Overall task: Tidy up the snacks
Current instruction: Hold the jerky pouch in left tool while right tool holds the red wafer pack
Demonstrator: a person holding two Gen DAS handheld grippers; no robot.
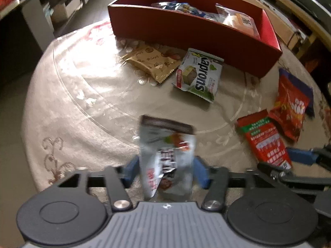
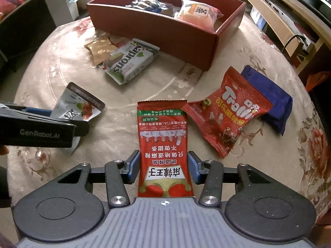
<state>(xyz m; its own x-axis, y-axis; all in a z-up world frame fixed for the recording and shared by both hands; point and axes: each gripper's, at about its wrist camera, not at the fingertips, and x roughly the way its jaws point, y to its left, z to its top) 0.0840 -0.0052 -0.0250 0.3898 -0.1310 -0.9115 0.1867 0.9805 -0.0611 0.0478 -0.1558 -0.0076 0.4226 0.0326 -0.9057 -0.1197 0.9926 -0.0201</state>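
My left gripper (image 1: 165, 170) is shut on a silver snack packet (image 1: 166, 148), held a little above the table; the packet also shows in the right wrist view (image 2: 79, 105). My right gripper (image 2: 164, 166) has its blue pads against both sides of a red spicy-strip packet (image 2: 163, 144), which lies flat on the table and also shows in the left wrist view (image 1: 264, 138). A red box (image 2: 157, 33) at the back holds several packets. A green Kaprons wafer pack (image 2: 129, 62) and a gold packet (image 2: 99, 49) lie in front of it.
A red Trolli bag (image 2: 229, 111) lies on a blue packet (image 2: 271, 99) to the right. The round table has a floral cloth (image 2: 300, 144). Shelves and furniture stand around it.
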